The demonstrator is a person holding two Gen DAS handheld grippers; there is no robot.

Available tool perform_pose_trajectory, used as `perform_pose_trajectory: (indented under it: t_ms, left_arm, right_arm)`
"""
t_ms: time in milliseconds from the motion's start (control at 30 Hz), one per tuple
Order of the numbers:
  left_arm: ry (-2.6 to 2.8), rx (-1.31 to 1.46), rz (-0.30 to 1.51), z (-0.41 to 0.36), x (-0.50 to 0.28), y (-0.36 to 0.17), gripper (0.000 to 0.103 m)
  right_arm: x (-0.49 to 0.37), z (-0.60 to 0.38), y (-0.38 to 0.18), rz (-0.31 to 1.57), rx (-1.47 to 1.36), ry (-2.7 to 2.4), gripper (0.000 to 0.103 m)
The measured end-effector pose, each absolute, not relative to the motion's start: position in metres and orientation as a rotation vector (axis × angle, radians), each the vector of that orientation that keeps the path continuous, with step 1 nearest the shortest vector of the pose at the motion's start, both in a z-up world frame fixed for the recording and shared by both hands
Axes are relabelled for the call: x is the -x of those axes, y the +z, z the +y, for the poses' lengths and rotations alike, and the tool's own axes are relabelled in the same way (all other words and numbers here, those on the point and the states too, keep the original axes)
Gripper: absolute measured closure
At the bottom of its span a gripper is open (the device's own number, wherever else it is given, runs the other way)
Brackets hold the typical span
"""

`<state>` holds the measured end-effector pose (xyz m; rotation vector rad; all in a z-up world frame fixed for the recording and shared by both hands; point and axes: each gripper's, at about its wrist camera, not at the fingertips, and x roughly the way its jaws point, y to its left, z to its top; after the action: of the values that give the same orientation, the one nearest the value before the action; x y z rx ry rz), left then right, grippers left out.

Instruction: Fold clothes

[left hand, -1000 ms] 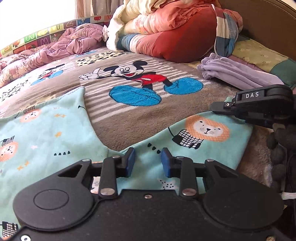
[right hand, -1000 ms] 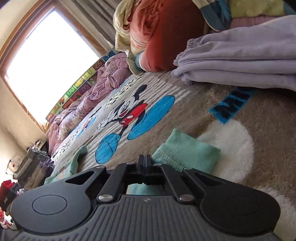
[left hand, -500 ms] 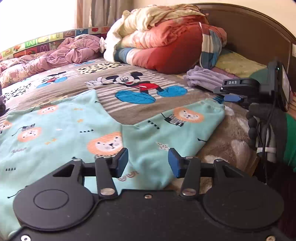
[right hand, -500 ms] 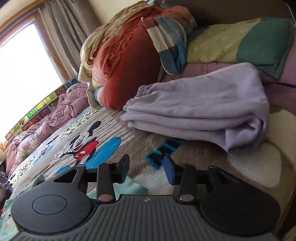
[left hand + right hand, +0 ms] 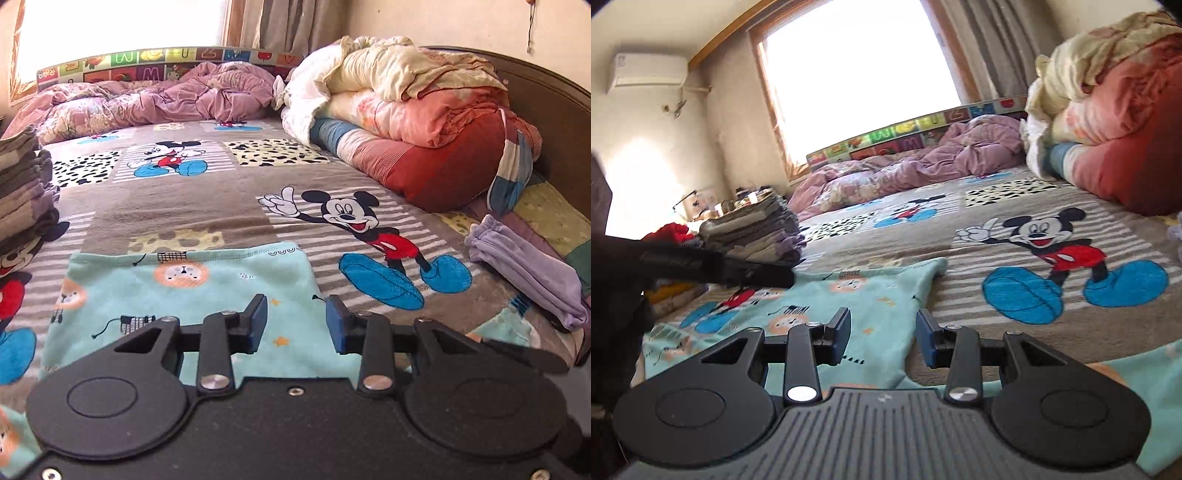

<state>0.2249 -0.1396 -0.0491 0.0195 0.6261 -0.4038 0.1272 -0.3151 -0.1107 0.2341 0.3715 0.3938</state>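
A mint-green fleece garment printed with orange lions (image 5: pixel 207 291) lies spread flat on a bed covered by a brown cartoon-mouse blanket (image 5: pixel 221 206). The left tongs (image 5: pixel 293 323) hover over the garment with their blue-padded jaws apart, gripping nothing. The right tongs (image 5: pixel 881 338) hover at the garment's right edge (image 5: pixel 849 295), jaws likewise apart and empty. A folded lilac garment (image 5: pixel 528 273) rests near the right side of the bed. A stack of folded grey and brown clothes (image 5: pixel 757 232) sits at the left. Rolled quilts in red and cream (image 5: pixel 424 122) lie against the dark wooden headboard (image 5: pixel 554 110).
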Motion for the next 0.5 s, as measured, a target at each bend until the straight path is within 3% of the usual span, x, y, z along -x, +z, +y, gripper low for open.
perform_pose_trajectory:
  t_ms: [200, 367, 500]
  left_arm:
    - [-0.424, -0.131, 0.756, -0.186, -0.293, -0.082, 0.087]
    - [-0.355, -0.114, 0.854, -0.206, -0.355, -0.118, 0.088]
    - [-0.282, -0.108, 0.817, -0.207, -0.4, -0.113, 0.088]
  right_arm:
    - [-0.13, -0.271, -0.118, 0.444, -0.079, 0.502, 0.064]
    - [-0.13, -0.262, -0.135, 0.538, -0.042, 0.547, 0.063]
    - [-0.123, -0.256, -0.139, 0.541, -0.02, 0.572, 0.062]
